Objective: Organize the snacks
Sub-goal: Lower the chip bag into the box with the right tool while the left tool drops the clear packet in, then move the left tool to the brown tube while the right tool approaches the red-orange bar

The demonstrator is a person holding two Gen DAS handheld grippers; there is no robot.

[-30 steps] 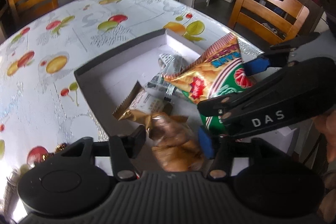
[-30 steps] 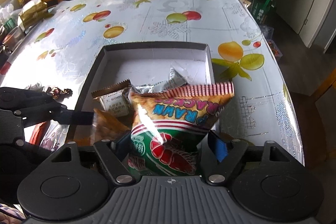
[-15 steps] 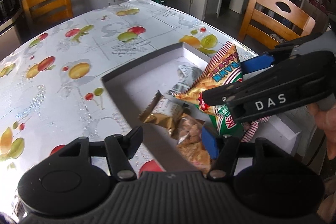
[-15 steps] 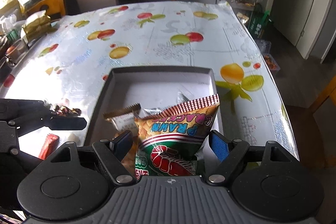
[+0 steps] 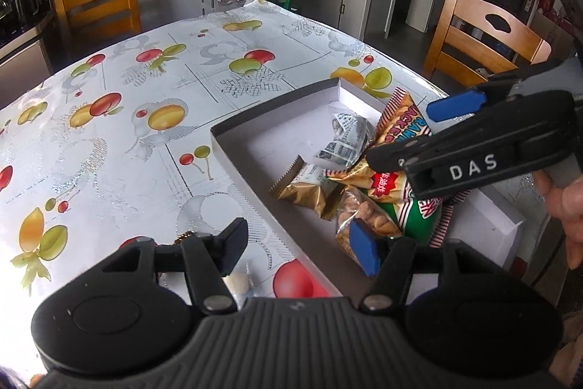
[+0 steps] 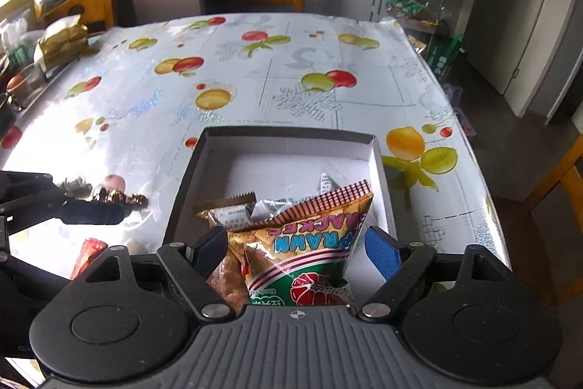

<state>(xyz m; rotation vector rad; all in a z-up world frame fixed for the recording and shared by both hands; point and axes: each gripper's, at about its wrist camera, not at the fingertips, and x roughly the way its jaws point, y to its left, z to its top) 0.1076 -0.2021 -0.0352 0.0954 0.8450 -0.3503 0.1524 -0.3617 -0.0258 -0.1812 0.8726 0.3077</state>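
1. My right tool (image 6: 297, 248) hangs over the near end of the grey box (image 6: 184, 183), and its jaws have just been opening; they stand wide now.
2. The prawn cracker bag (image 6: 309, 246) sits between those fingers, lying in the box with its crimped top pointing away from me. The blue pad (image 6: 382, 252) on the right stands clear of the bag's edge; on the left side I cannot tell whether the finger still touches it.
3. My left tool (image 5: 302, 243) is partly open with nothing pressed between its fingers (the gap frames only the box's wall and the bench).
4. Its left finger (image 5: 231, 239) is over the bench (image 5: 145, 148) outside the box, and its right finger is over the box's near corner, just in front of the clear bag of peanuts (image 5: 364, 214).
5. The peanuts lie in the box beside the cracker bag, with a gold-wrapped snack (image 5: 302, 188) next to them and a white printed packet (image 5: 344, 141) further in.
6. From the left wrist view, my right tool crosses above the cracker bag, with my hand (image 5: 564, 203) at the frame's edge.
7. Loose sweets (image 6: 116, 195) and a red wrapper (image 6: 87, 254) lie on the bench left of the box, near my left tool's finger.
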